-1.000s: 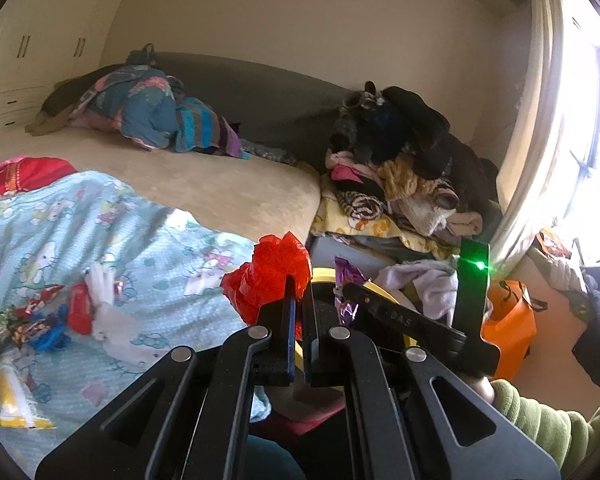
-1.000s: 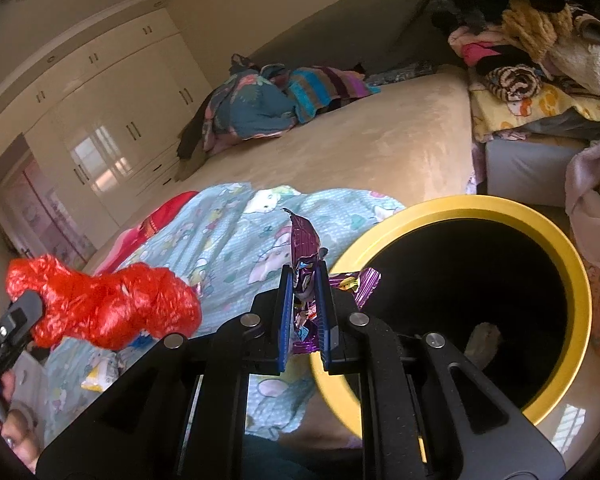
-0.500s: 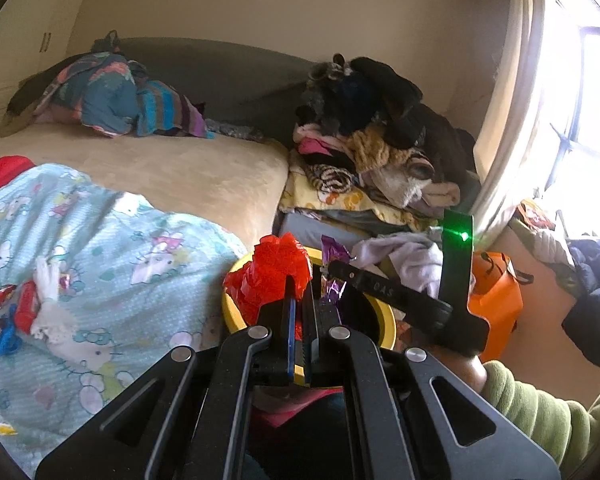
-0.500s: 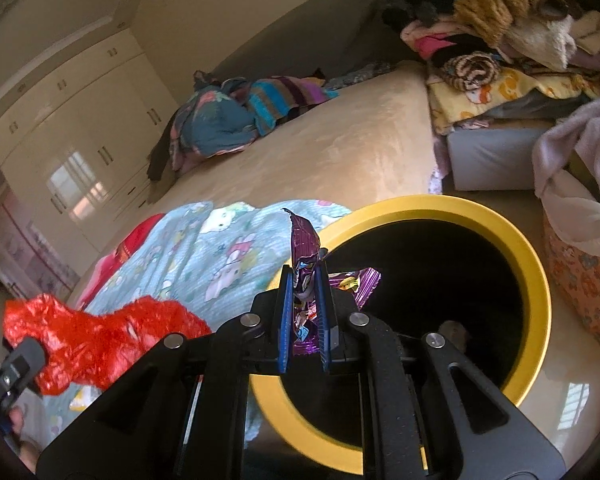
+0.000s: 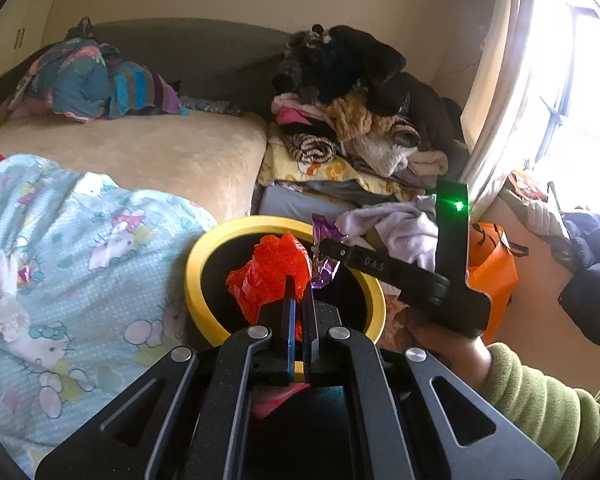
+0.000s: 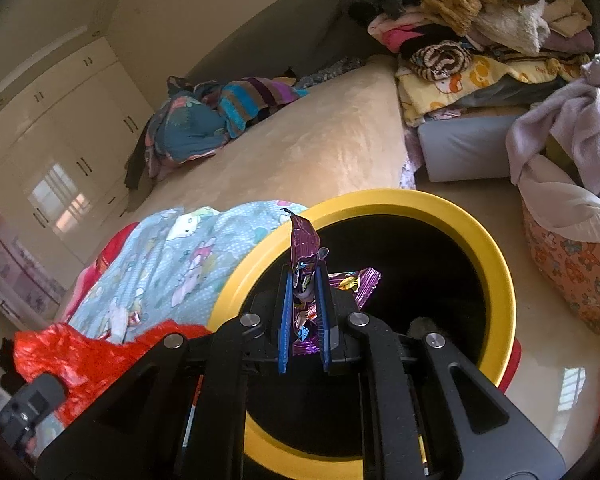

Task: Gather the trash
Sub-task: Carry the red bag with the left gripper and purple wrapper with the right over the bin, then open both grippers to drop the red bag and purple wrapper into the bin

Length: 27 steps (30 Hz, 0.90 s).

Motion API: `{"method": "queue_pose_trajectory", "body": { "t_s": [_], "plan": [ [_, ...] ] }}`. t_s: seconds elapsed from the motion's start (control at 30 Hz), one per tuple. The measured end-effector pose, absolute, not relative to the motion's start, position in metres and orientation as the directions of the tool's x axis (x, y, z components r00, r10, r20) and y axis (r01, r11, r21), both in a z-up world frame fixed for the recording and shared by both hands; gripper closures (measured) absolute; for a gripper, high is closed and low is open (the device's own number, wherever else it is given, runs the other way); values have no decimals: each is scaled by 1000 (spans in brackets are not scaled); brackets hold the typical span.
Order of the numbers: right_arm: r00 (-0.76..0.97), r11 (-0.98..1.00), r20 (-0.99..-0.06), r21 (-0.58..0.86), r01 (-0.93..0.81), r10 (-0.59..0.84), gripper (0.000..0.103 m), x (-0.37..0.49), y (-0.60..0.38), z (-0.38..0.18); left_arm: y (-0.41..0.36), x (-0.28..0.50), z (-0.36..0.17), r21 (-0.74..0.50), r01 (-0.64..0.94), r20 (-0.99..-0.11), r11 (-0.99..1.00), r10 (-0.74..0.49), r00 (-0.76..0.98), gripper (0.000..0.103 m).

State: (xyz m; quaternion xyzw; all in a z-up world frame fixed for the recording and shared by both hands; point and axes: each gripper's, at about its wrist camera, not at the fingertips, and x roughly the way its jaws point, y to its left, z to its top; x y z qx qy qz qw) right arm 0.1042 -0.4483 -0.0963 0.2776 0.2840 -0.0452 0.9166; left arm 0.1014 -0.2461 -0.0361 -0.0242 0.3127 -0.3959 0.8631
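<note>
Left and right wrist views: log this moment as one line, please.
left gripper: shut on red plastic bag | right gripper: shut on purple wrapper | both over yellow-rimmed bin | not released

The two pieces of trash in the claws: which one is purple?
The snack wrapper in the right claw; the left claw holds a red plastic bag.

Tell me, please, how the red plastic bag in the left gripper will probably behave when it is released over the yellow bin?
The red plastic bag looks thin and crumpled, so it is probably very light and floppy and may drift down slowly. Its glossy film could cling to the left gripper. It hangs over the yellow bin, so it should likely land inside.
</note>
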Motion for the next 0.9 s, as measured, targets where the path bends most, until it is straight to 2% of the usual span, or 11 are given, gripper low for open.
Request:
{"method": "queue_pose_trajectory", "body": {
  "t_s": [0.27,0.33,0.4,0.47,0.53,0.67,0.73,0.9],
  "plan": [
    [804,829,-590,483,284,68,92,109,-456,-110,-261,120,-61,-309,656,-571,689,-686,451,100],
    [796,823,-602,482,300,63,77,109,-456,-114,-262,127,-70,-321,635,-596,703,-671,441,100],
    [787,826,-615,469,313,51,70,110,-456,-118,-260,132,-79,-323,609,-619,725,-648,444,94],
    [782,828,-622,458,324,38,63,110,-455,-120,-256,134,-82,-320,598,-626,735,-638,448,63],
    [778,828,-627,456,327,38,58,110,-456,-122,-253,135,-84,-324,594,-627,736,-637,448,60],
    [764,818,-645,458,349,35,56,110,-458,-125,-245,137,-85,-331,567,-631,754,-624,461,55],
    [751,818,-659,456,350,46,49,112,-456,-127,-238,136,-82,-334,549,-626,766,-616,479,54],
    [689,835,-710,463,298,147,45,125,-432,-139,-211,137,-66,-339,508,-592,792,-599,539,49]
  ]
}}
